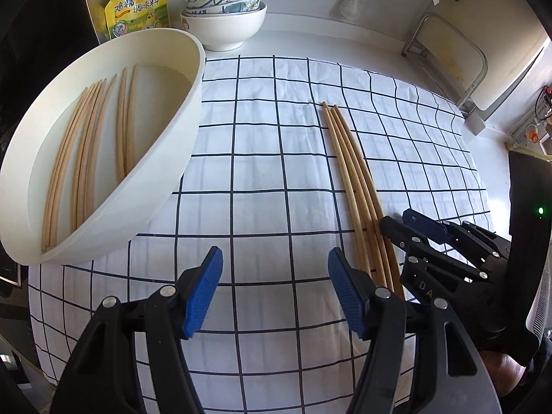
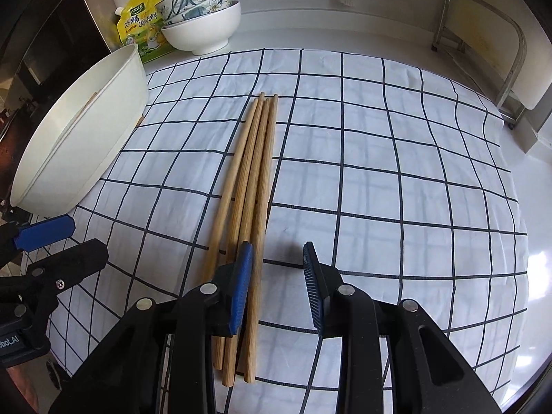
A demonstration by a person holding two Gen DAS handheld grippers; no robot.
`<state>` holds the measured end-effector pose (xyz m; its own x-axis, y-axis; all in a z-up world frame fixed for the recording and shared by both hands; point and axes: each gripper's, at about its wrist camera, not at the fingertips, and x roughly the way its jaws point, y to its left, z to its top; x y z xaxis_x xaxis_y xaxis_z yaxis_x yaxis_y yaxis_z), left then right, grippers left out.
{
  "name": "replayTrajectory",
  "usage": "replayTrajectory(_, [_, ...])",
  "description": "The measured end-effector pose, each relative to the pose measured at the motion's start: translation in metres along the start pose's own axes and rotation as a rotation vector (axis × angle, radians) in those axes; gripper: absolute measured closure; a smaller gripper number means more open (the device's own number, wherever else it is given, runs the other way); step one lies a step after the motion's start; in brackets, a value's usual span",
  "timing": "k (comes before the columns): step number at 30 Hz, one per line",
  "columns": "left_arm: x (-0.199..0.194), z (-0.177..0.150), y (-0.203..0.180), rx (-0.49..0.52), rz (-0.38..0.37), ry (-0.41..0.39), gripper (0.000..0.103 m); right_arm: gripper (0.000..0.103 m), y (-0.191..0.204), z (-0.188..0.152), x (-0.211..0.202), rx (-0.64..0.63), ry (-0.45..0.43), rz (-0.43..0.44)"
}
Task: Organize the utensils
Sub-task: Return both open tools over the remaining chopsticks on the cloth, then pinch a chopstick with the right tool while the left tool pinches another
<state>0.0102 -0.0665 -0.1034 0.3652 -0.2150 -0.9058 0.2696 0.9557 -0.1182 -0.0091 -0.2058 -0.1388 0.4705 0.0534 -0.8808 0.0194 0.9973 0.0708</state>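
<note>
While left gripper (image 1: 274, 288) fingers gape, only its view shows tray (image 1: 186, 131) chopsticks (image 1: 86, 158); right gripper (image 2: 277, 288) seemingly unclamped.

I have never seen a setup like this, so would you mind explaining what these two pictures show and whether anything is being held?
There is no robot here: a person holds a two-finger gripper in each hand, and each carries a fisheye camera looking along its jaws. One picture is from the left gripper, the other from the right gripper. On the checked cloth lie four loose chopsticks. A white basin to the left holds more chopsticks. Behind it are stacked bowls and a yellow pouch. Both grippers' jaws stand open and hold nothing; the right one hangs over the loose chopsticks' near ends.
</note>
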Motion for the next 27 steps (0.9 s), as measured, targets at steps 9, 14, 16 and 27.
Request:
replayTrajectory(9, [0.020, 0.001, -0.021, 0.002, -0.027, 0.000, 0.038, 0.074, -0.032, -0.002, -0.004, 0.039, -0.013, -0.017])
replayTrajectory(14, [0.034, 0.004, -0.031, 0.003, -0.031, -0.004, 0.038, 0.074, -0.052, -0.004, -0.007, 0.058, -0.014, -0.009])
replayTrajectory(16, [0.039, 0.006, -0.035, 0.008, -0.020, -0.004, 0.038, 0.074, -0.055, -0.004, -0.009, 0.051, -0.018, -0.005])
replayTrajectory(27, [0.055, 0.013, -0.049, 0.045, 0.035, -0.005, 0.038, 0.073, -0.054, 0.000, -0.008, 0.036, -0.030, 0.016])
